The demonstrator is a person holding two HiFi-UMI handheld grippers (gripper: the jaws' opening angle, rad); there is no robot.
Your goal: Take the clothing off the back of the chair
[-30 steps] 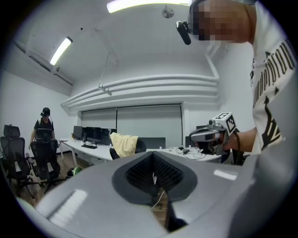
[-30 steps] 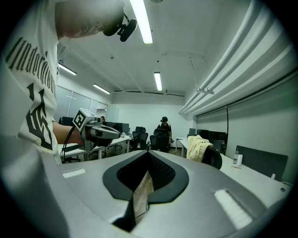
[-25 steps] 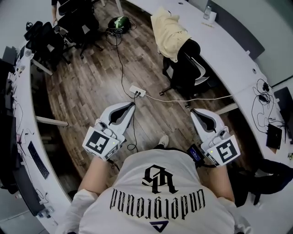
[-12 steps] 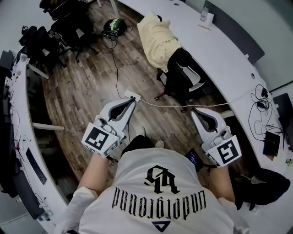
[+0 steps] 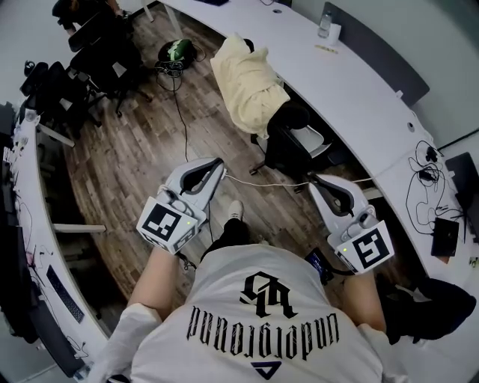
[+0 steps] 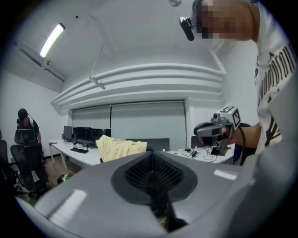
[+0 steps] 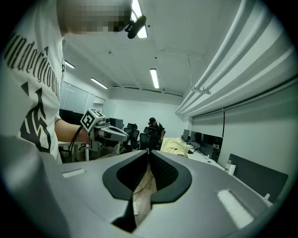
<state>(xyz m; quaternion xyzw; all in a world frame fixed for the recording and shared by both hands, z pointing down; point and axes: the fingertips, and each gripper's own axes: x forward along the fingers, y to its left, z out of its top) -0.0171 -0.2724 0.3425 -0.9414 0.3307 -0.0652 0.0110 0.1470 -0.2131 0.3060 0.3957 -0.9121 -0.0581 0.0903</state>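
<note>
A pale yellow garment (image 5: 247, 84) hangs over the back of a black office chair (image 5: 293, 138) by the curved white desk (image 5: 359, 82). It also shows in the left gripper view as the yellow garment (image 6: 118, 148) and in the right gripper view as the yellow garment (image 7: 176, 147). My left gripper (image 5: 218, 163) is shut and empty, held out in front of me, short of the chair. My right gripper (image 5: 313, 182) is shut and empty too, close to the chair's seat side. Neither touches the garment.
A white power strip cable (image 5: 262, 183) runs across the wood floor between the grippers. Several black chairs (image 5: 97, 52) stand at the far left by another long desk (image 5: 30, 224). A person (image 7: 152, 125) stands far back. A bottle (image 5: 324, 22) is on the desk.
I have walked toward the chair: chair and garment have come nearer and lower in the head view. Both grippers stay shut and held out ahead.
</note>
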